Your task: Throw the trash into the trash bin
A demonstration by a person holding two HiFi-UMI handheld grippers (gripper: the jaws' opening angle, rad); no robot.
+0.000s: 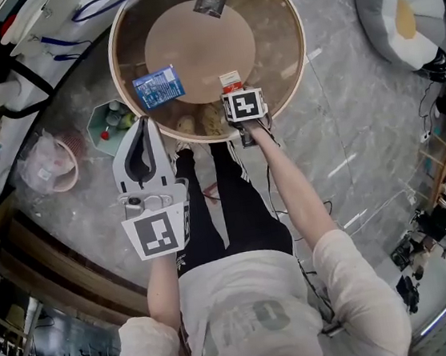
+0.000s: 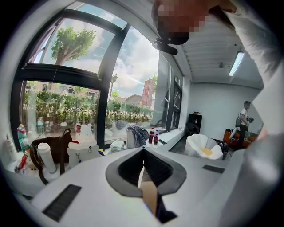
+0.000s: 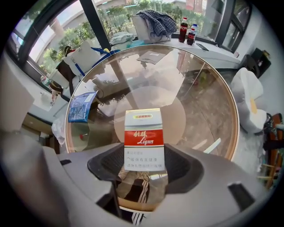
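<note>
Reads "Ligun" in white script on the red band of the cigarette pack [image 3: 143,139], just under white characters too fine to make out. Below that band, on the pack's white panel, only rows of grey print too small to read, likewise the yellow strip near its top. Nothing legible on the blue packet [image 3: 81,106] or on the red banner [image 2: 145,91] outside the window.
</note>
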